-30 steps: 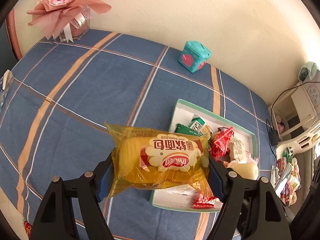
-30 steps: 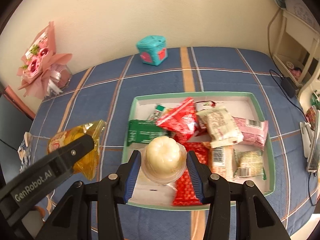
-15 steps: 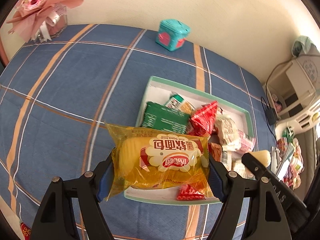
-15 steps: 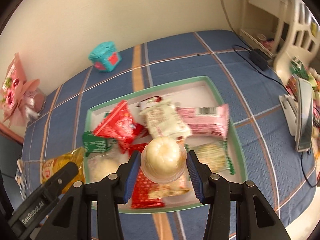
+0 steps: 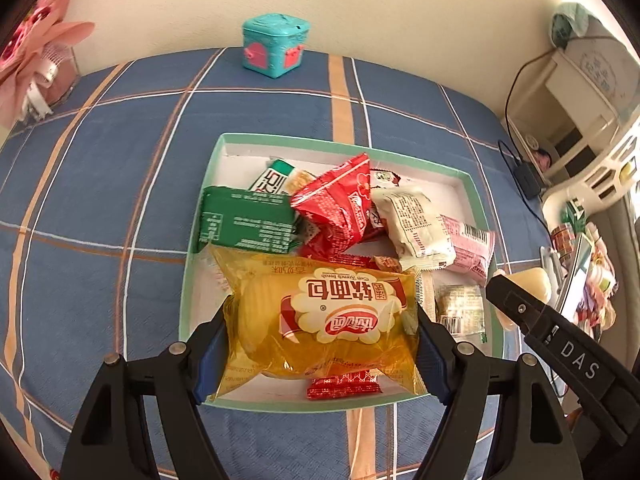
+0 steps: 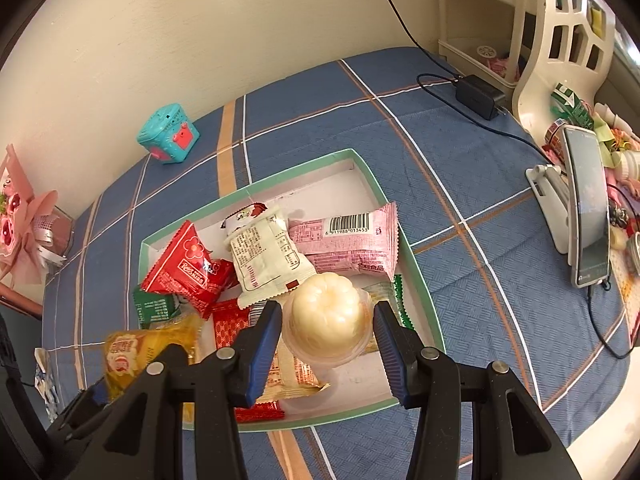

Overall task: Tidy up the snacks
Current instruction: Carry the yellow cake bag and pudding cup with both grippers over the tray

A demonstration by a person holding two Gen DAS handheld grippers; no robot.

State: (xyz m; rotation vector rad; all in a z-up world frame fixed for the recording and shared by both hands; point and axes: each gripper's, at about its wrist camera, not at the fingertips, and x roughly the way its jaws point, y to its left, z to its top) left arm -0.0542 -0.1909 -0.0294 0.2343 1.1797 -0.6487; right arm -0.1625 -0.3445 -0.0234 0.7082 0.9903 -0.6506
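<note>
Because both snacks belong in the shallow green-rimmed white cardboard tray [image 5: 200, 264] on the blue plaid cloth [image 5: 100, 180], we carry each above it. Our left gripper [image 5: 322, 336] clamps the yellow plastic bread packet [image 5: 324, 320] by its short ends over the tray's near left corner. Our right gripper [image 6: 326, 340] squeezes the clear cup of pale jelly [image 6: 326, 320] over the near right part. Wrappers crowd the middle; bare floor shows along the far edge and the near edge, just inside the rim.
</note>
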